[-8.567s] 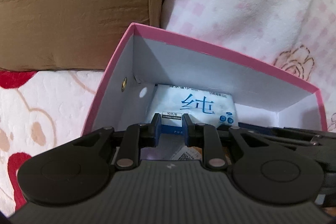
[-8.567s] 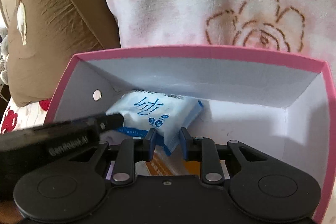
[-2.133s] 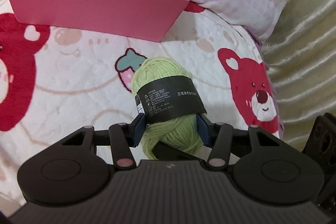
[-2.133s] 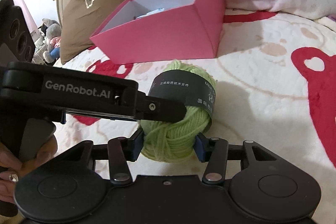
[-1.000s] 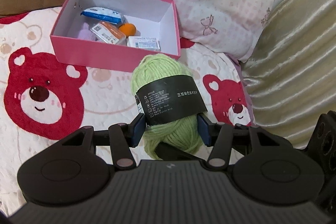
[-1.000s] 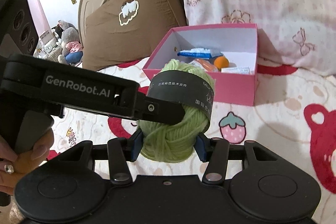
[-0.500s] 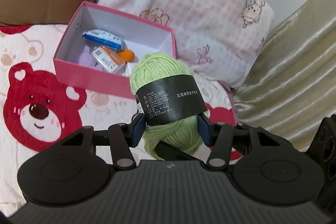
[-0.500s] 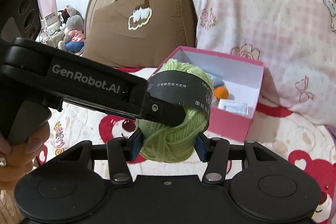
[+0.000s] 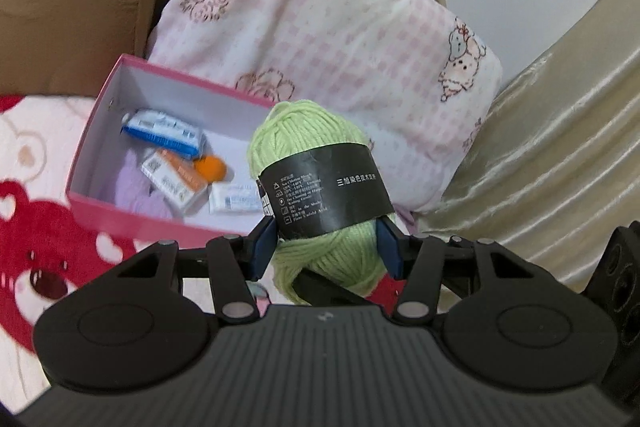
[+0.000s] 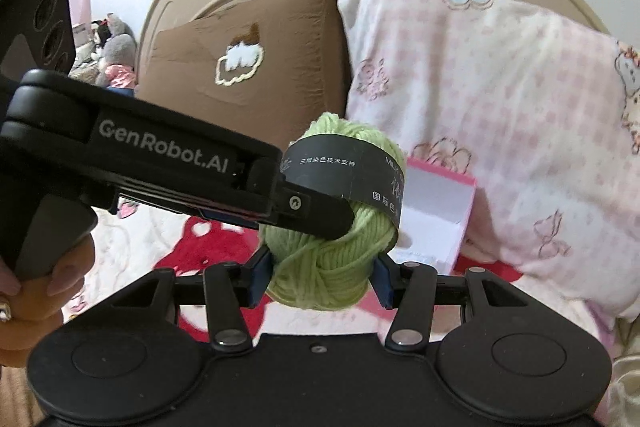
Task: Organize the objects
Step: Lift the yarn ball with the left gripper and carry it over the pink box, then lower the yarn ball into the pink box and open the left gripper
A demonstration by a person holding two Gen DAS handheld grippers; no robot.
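Green yarn ball, black paper band, above pink box.

"GenRobot.AI" stands in pale letters along the black body of the left gripper, plain to read in the right wrist view. On the black paper band around the green yarn ball, a line of white Chinese characters reads 三旭染色技术支持, and round the band's curve the letters "MILK" show before the rest turns out of sight, with 国际 below them. In the left wrist view the same band carries that Chinese line again, beside a column of small care symbols and fine white print too small to make out. The packets in the pink box bear print, but it is blurred.
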